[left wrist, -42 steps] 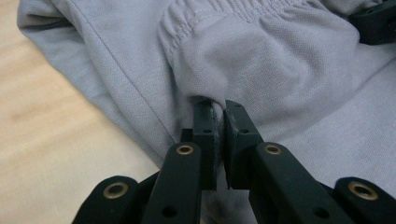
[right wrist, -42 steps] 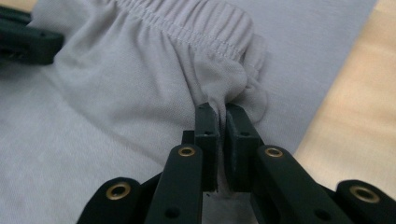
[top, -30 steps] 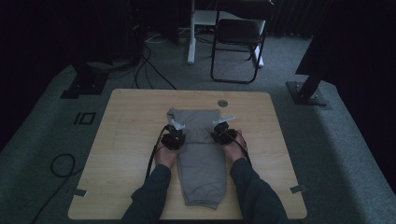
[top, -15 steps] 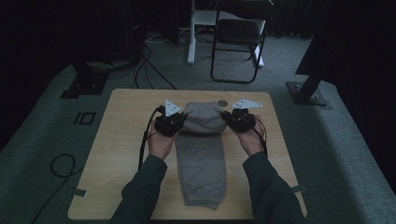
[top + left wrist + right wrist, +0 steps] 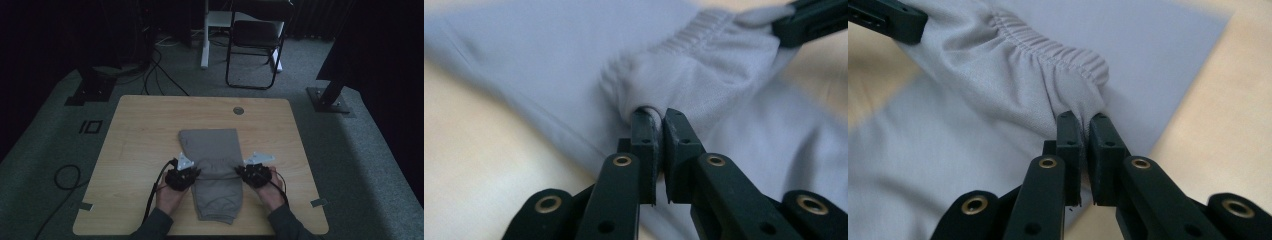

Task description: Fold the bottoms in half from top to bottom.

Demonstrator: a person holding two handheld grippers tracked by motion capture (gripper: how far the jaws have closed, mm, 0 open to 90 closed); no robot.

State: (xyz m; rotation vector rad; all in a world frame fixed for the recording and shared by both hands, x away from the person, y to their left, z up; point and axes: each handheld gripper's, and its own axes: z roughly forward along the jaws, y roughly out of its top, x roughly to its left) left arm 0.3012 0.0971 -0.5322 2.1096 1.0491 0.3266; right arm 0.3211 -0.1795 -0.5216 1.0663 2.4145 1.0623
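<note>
Your left gripper (image 5: 183, 176) and right gripper (image 5: 255, 175) each pinch a corner of the grey trousers' (image 5: 212, 150) elastic waistband (image 5: 704, 40) between them, folding it toward the hems, so next lower it squarely and let go, though shadow hides how the edges align.

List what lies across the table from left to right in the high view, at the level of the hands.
Bare table → left gripper → grey trousers, gathered waistband pinched at both ends → right gripper → bare table again.
</note>
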